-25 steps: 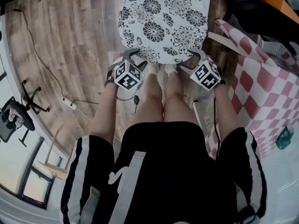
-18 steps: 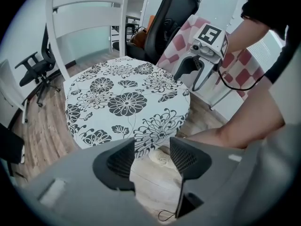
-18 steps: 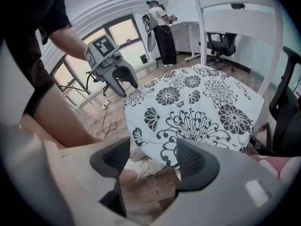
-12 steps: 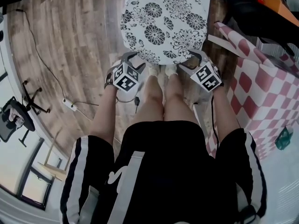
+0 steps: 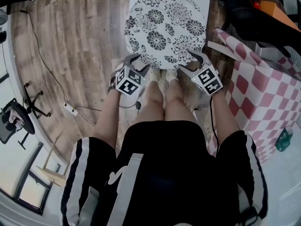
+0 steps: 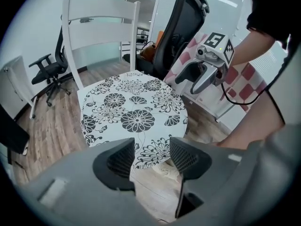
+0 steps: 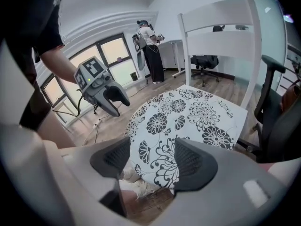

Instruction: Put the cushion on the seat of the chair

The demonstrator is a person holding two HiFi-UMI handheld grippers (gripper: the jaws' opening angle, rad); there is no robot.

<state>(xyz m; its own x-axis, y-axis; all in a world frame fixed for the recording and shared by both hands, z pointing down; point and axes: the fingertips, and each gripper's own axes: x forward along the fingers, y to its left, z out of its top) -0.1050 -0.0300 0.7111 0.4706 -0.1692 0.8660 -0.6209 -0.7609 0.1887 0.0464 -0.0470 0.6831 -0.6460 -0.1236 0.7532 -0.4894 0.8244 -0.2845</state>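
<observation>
1. The floral cushion (image 5: 165, 27) lies flat on the seat of the white chair (image 6: 101, 29).
2. The left gripper (image 5: 136, 62) hangs at the cushion's near left edge, with its jaws wide apart and gripping nothing.
3. The right gripper (image 5: 190, 61) hangs at the near right edge, with its jaws likewise spread and empty.
4. The cushion's front edge lies just beyond both pairs of jaws.

Legible text, numbers, brands — none. Letterless black-and-white square patterns only — on the marker cube (image 5: 128, 80) of the left gripper (image 5: 138, 62), likewise the right gripper (image 5: 189, 62).
</observation>
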